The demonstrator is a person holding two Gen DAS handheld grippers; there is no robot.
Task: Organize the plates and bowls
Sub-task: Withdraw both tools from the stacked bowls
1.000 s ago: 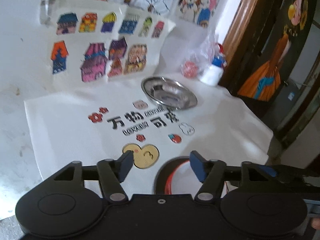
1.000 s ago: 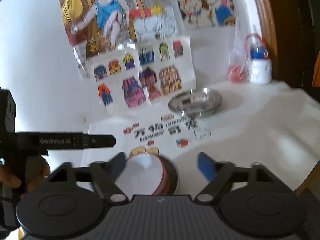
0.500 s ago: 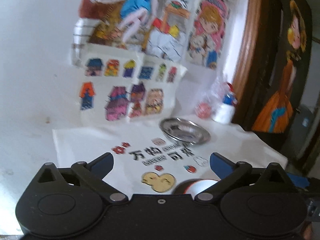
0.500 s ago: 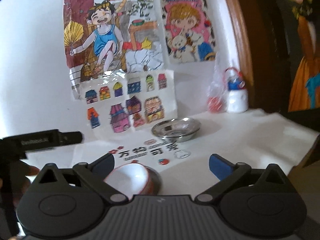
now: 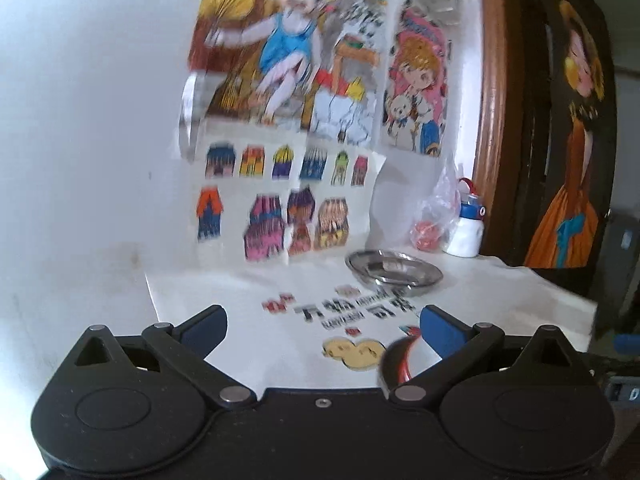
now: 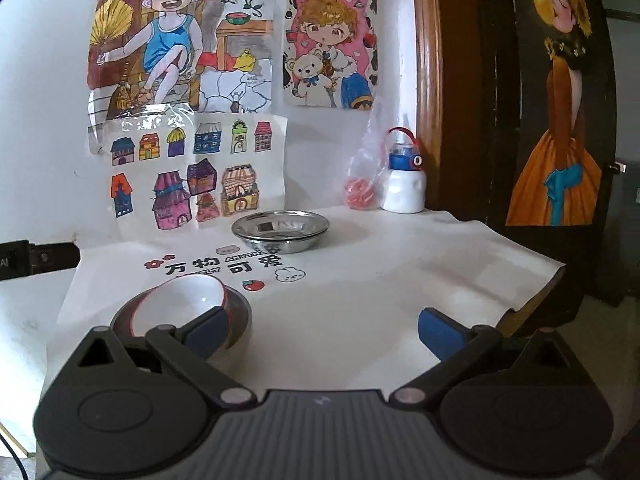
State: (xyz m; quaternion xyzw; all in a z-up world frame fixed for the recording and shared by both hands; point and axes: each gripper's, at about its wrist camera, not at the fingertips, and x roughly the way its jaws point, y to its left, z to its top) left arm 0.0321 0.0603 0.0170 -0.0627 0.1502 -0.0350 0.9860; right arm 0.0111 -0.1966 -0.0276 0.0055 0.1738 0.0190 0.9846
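Right wrist: bowl (image 6: 180, 300) behind gripper's (image 6: 324, 326) left finger.

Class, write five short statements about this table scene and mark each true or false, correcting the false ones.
1. The white bowl sits inside a darker bowl. True.
2. The steel dishes are stacked near the wall. True.
3. The right gripper is shut on the white bowl. False: it is open, holding nothing.
4. The bottle lies on its side. False: it stands upright.
5. The left gripper is open. True.
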